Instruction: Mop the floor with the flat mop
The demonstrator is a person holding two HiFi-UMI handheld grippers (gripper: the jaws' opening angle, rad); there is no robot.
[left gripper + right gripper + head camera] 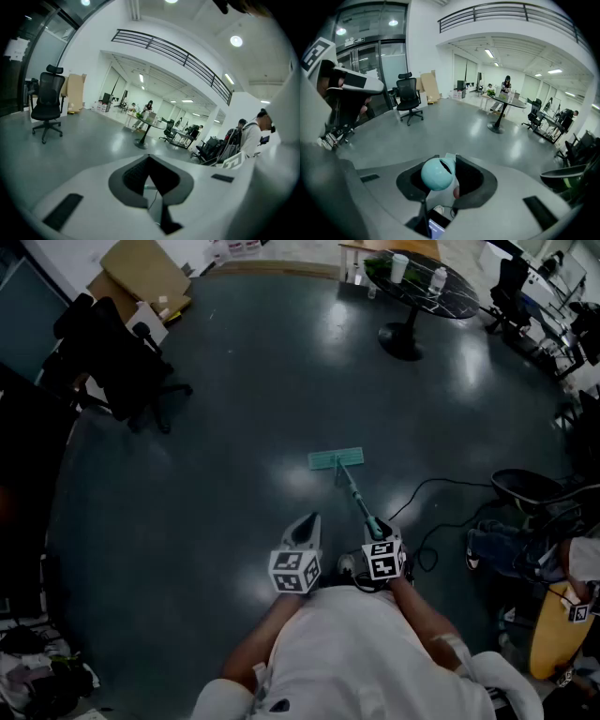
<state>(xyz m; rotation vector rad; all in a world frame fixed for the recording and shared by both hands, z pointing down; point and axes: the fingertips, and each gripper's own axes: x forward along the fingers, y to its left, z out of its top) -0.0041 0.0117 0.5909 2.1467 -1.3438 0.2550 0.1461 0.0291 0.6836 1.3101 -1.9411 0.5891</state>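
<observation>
The flat mop lies with its teal head flat on the dark grey floor ahead of me. Its thin handle slants back to my right gripper, which is shut on the handle's upper end. In the right gripper view the rounded teal handle cap sits between the jaws. My left gripper hovers just left of the handle, apart from it. Its jaws meet at the tip with nothing held.
A black office chair stands far left, with cardboard boxes behind it. A round pedestal table is far right. A black cable, another chair and a yellow board crowd my right side. People stand at the right.
</observation>
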